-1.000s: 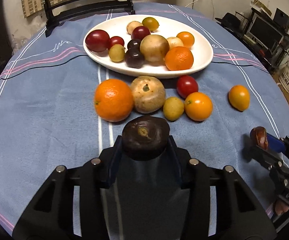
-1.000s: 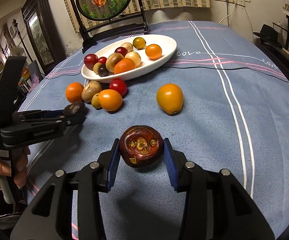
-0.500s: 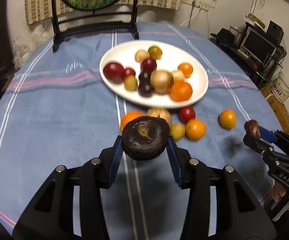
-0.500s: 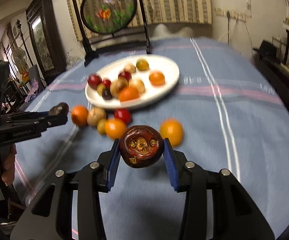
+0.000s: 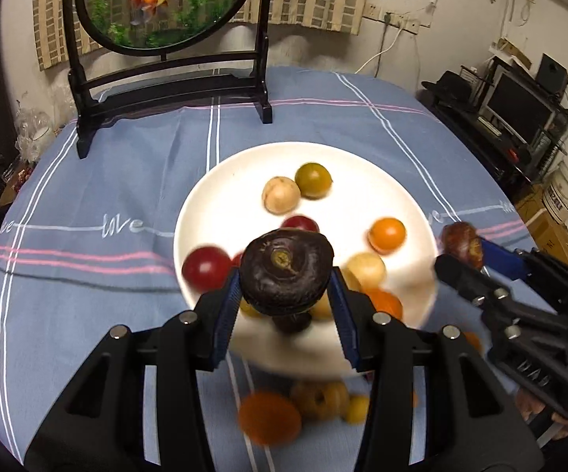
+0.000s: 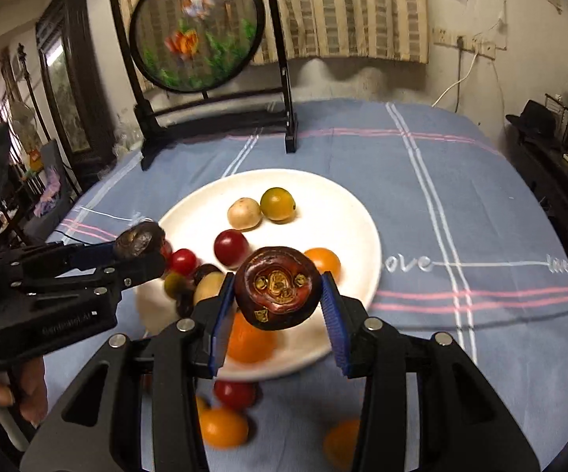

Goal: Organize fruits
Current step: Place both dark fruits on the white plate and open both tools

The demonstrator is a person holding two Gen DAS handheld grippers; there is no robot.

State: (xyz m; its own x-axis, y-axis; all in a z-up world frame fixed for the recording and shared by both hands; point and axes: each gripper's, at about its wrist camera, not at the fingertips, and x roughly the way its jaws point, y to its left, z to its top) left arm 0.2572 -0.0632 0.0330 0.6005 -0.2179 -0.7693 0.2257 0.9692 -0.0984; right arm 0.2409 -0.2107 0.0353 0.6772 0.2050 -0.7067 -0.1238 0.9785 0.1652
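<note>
The left gripper, black plastic with ribbed blue pads, is clamped on a squat, dark purple-brown mangosteen with a matte, slightly wrinkled skin and a tan stem scar facing the camera; the pads press on its 2 sides. The right gripper, of the same make, is closed on a glossier reddish-brown mangosteen whose flat end shows a yellowish rosette pattern.

Both held fruits hang above the near part of a smooth, oval white ceramic plate, which sits on a blue woven tablecloth crossed by white and pink stripes. On the plate, beyond the left gripper's tips, lie a pale beige round fruit touching a green-yellow round fruit, a small orange round fruit to the right, and a shiny red round fruit just left of the left pad. More fruits on the plate are partly hidden behind the held mangosteen.

Below the plate's near rim, between the left gripper's arms, a blurred orange citrus fruit and a few smaller yellowish ones lie on the cloth. In the left wrist view the right gripper shows at the right edge with its mangosteen beside the plate's rim.

Past the plate stands a round painted goldfish screen in a black wooden stand.
</note>
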